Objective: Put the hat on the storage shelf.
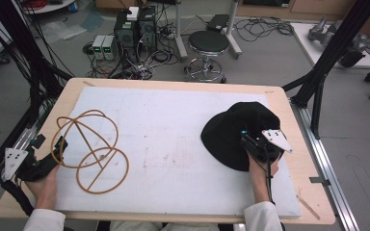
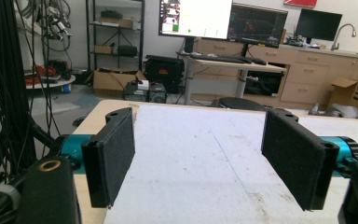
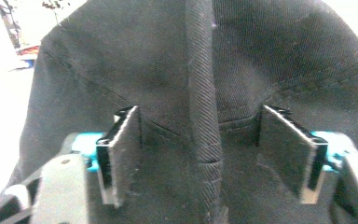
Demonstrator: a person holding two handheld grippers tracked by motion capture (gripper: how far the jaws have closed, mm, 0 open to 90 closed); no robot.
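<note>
A black hat is lying near the right edge of the table, on a big white mat. The right gripper is sitting right on top of the hat. In the right gripper view its jaws are standing wide apart, with a raised fold of the hat's cloth running up between them. The pads are not squeezing the fold yet.

Near the left edge of the table, a brown wire frame made of hoops is resting on the mat. The left gripper is waiting just beside it, close to the nearest hoop. Its jaws are wide apart too and holding nothing.

What could go wrong? The cloth is soft and floppy. If the jaws close too high on the fold, it may slip out. If they grab too little cloth, the hat may hang crooked or drop. The wire frame looks light, so a bump from the left gripper could push it across the mat.

Writing: a cardboard box far off in the room is showing the letters "SF".
</note>
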